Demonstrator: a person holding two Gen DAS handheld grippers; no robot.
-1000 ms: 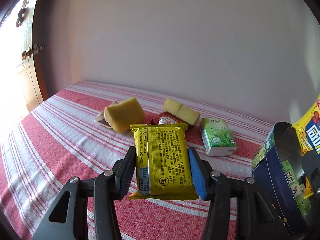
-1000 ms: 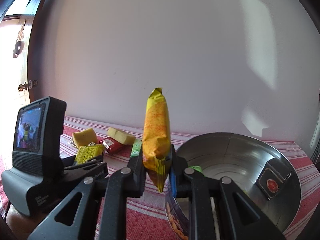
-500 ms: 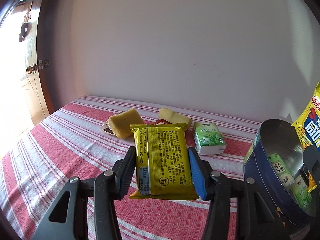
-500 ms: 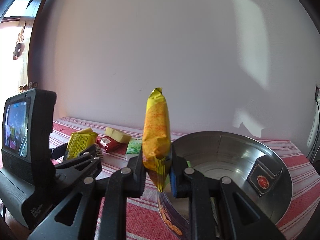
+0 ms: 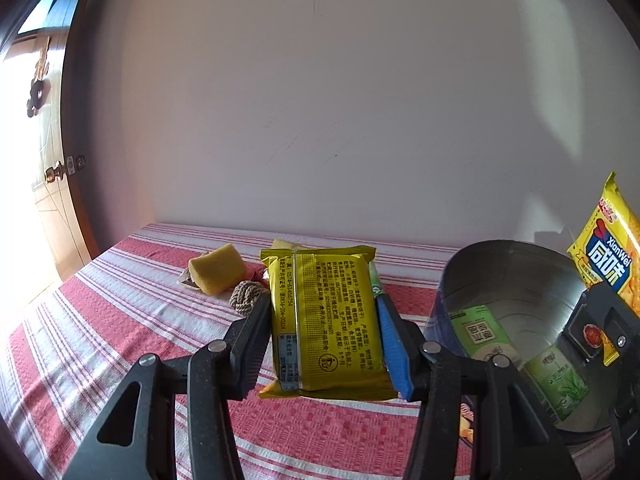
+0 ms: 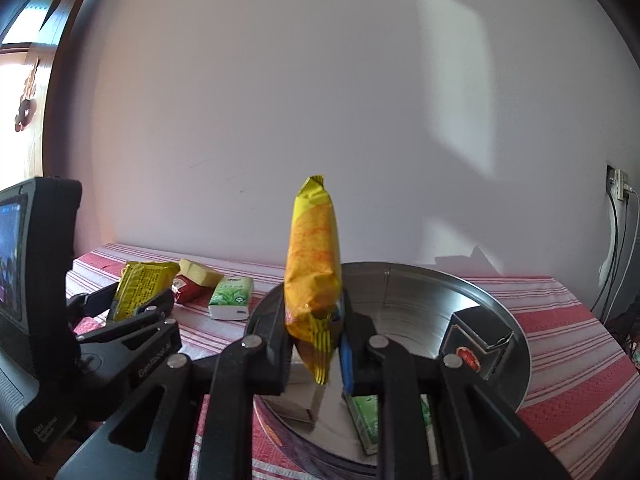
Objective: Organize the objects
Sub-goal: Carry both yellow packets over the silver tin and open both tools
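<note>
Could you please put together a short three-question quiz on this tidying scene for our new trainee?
1. True or false: the left gripper is clamped on a flat yellow snack packet.
2. What does the right gripper hold over the round metal tin? A) a yellow sponge B) an orange-yellow cracker bag C) a red sachet
3. Fill in: the green tissue pack outside the tin lies on the red and white striped ____.

Key: 1 true; 2 B; 3 cloth.
</note>
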